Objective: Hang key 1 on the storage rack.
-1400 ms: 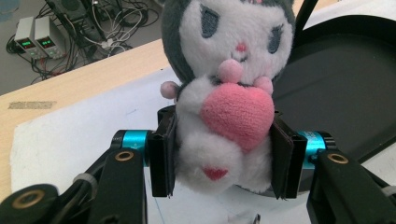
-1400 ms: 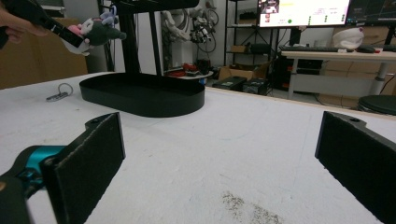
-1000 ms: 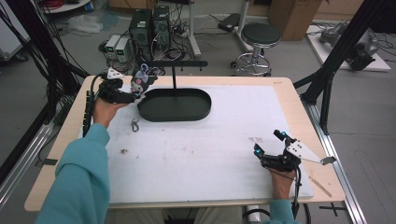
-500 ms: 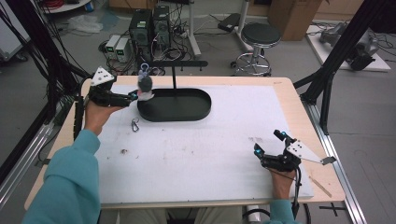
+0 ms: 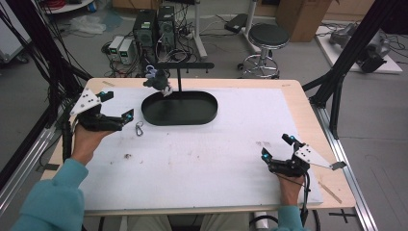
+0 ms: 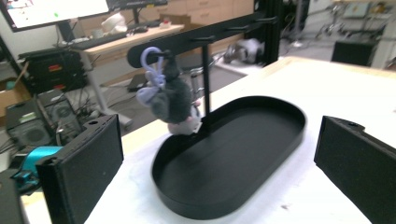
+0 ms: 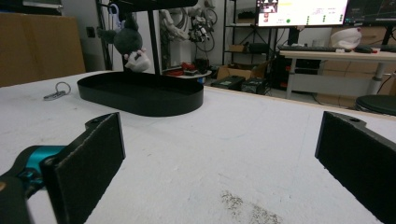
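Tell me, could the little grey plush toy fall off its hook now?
It might. The plush toy hangs from the stand's bar by one thin purple loop and looks tilted, so it may slip into the black tray below. The left gripper sits open close by and could bump it. The loose metal clip on the table could get knocked away.

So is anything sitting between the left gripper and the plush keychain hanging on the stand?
Nothing visible: the left gripper has open jaws facing the plush keychain across bare table; the carabiner lies beside that line.
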Motion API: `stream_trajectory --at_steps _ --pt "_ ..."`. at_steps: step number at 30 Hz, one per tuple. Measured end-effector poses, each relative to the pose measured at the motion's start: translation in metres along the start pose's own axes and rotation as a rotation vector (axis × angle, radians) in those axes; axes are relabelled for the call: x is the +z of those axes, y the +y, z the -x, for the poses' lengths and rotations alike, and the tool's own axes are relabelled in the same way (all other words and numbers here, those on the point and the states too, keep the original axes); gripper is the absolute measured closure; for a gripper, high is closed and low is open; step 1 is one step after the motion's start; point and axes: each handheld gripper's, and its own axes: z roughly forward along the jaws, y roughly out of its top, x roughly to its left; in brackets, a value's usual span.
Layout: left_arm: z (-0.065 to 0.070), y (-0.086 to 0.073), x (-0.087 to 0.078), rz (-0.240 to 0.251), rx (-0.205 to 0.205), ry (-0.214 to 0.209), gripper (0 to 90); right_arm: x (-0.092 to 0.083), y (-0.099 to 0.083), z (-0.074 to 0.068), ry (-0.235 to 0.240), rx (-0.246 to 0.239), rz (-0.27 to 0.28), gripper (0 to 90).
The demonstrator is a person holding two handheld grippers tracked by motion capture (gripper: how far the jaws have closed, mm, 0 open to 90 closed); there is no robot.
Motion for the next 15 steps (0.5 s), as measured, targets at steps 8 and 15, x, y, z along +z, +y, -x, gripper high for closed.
stream_trajectory --at_steps 8,15 --pt "0.019 -0.012 -0.024 0.040 0.000 -0.008 1.7 0.000 0.000 0.000 -0.001 0.006 -0.003 0.7" --pt "0.028 -0.021 -0.035 0.051 0.000 -0.008 1.7 0.000 0.000 0.000 0.003 -0.006 0.002 0.7"
